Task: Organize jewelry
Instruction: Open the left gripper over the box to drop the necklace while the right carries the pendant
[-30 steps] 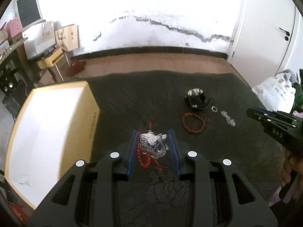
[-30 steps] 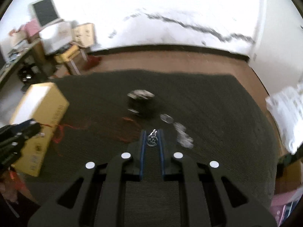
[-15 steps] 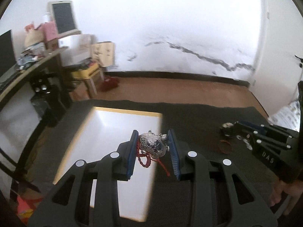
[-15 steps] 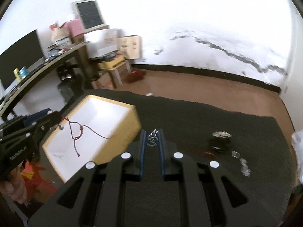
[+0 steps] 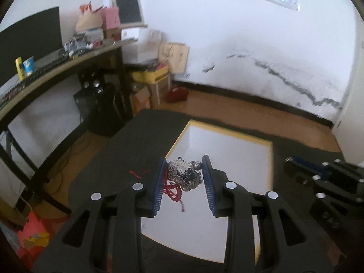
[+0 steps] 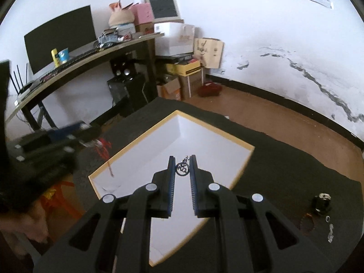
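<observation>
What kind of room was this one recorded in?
Probably a home office or spare room: a desk with a monitor, stacked cardboard boxes in the corner, and a scuffed white wall.

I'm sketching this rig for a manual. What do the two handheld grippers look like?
Both match: the left gripper and the right gripper have matte black angular bodies with cut-out slots, round silver bolt heads on the linkages, and two fingers faced with ribbed blue pads. No cables or sleeves show.
</observation>
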### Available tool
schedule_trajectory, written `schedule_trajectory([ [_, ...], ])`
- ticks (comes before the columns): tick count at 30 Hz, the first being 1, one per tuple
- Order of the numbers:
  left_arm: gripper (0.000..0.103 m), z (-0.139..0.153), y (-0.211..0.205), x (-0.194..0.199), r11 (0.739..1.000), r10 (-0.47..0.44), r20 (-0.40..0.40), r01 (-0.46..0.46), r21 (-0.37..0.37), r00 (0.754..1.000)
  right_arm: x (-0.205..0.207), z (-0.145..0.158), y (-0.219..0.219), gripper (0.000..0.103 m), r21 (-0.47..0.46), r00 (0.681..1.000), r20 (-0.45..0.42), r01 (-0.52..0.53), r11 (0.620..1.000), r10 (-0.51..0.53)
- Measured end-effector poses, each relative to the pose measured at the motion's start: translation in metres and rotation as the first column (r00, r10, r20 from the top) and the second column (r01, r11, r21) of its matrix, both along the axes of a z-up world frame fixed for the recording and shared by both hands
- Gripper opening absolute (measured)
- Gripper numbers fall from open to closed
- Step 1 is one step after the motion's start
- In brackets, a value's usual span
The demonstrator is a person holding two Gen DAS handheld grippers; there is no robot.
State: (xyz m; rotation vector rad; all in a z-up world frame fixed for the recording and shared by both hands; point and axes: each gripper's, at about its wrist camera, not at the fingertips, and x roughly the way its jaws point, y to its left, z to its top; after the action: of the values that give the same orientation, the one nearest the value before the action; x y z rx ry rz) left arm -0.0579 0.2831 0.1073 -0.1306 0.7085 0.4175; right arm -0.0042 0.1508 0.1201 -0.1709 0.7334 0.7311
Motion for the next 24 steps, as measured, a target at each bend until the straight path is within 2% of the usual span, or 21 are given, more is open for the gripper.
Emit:
schedule_trajectory([
  [6, 0.032, -0.074, 0.019, 0.026, 0.992, 0.020, -0.137, -0.037, -0.120, 0.990, 0.006, -0.038, 0.016, 0.013, -0.044, 0.999, -0.032, -0.021, 0.999, 0.019],
  [8, 0.032, -0.092, 0.023, 0.035, 0.989, 0.015, -0.181, -0.041, -0.140, 0.983, 0.007, -0.051, 0.016, 0.013, -0.059, 0.999, -0.045, -0.022, 0.998, 0.019],
  [10, 0.032, -0.109, 0.027, 0.043, 0.991, 0.029, -0.221, -0.058, -0.124, 0.975, 0.008, -0.061, 0.015, 0.013, -0.071, 0.998, -0.056, -0.020, 0.997, 0.016],
  [15, 0.032, -0.127, 0.031, 0.049, 0.988, 0.023, -0.267, -0.063, -0.142, 0.963, 0.008, -0.078, 0.013, 0.013, -0.079, 0.996, -0.083, -0.016, 0.997, 0.009],
  [24, 0.032, -0.137, 0.035, 0.049, 0.987, 0.008, -0.286, -0.054, -0.152, 0.958, 0.006, -0.074, 0.006, 0.013, -0.059, 0.996, -0.087, -0.012, 0.998, 0.007],
])
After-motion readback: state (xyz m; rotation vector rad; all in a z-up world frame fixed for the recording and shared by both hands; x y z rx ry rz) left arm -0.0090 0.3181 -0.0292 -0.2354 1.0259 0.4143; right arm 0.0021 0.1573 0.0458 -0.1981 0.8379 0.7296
